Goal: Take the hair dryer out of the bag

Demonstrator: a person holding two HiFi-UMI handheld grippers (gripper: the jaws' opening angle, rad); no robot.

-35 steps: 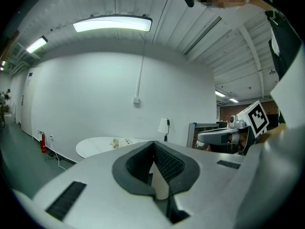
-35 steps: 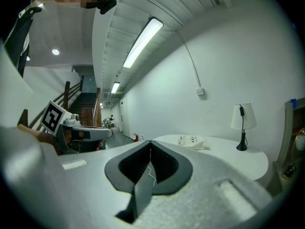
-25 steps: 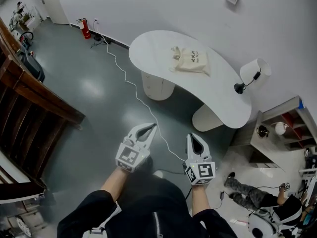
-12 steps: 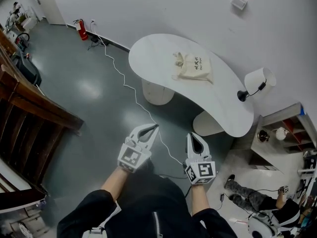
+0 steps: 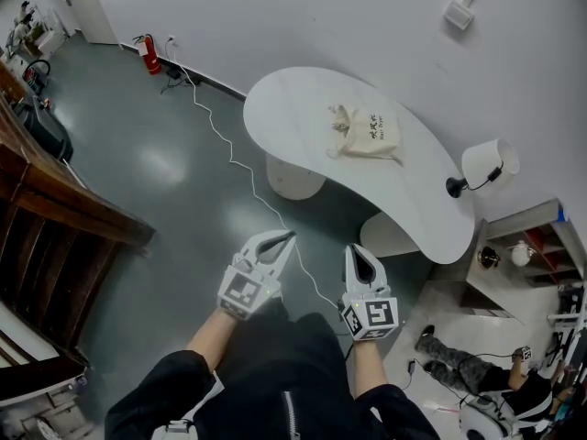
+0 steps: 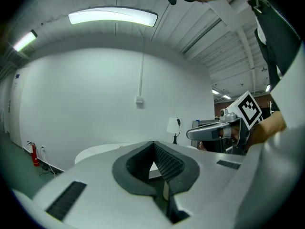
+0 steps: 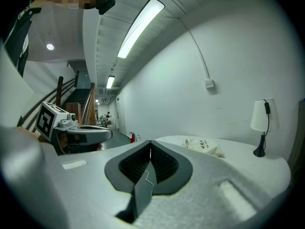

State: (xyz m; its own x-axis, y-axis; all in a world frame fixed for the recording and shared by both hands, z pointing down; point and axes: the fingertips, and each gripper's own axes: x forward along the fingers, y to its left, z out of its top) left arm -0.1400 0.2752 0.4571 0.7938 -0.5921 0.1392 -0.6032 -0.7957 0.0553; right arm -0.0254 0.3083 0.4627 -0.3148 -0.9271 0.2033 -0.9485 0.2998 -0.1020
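A cream cloth bag (image 5: 366, 134) with dark print lies on the white curved table (image 5: 303, 117); the right gripper view shows the same bag (image 7: 200, 146) far ahead. No hair dryer shows; the bag hides its contents. My left gripper (image 5: 288, 236) and right gripper (image 5: 352, 249) hang over the grey floor well short of the table, side by side, both shut and empty. In the left gripper view the left gripper (image 6: 153, 144) has its pads together, with the table (image 6: 95, 152) beyond. The right gripper (image 7: 150, 142) is likewise closed.
A white lamp (image 5: 484, 165) on a black stem stands at the table's right end. A white cable (image 5: 240, 165) runs across the floor from the wall. A red fire extinguisher (image 5: 147, 55) stands by the wall, dark wooden stairs (image 5: 46, 209) at left, and a seated person (image 5: 477, 374) at lower right.
The table and bag have shifted right and slightly nearer in the head view. Both grippers stay shut and side by side.
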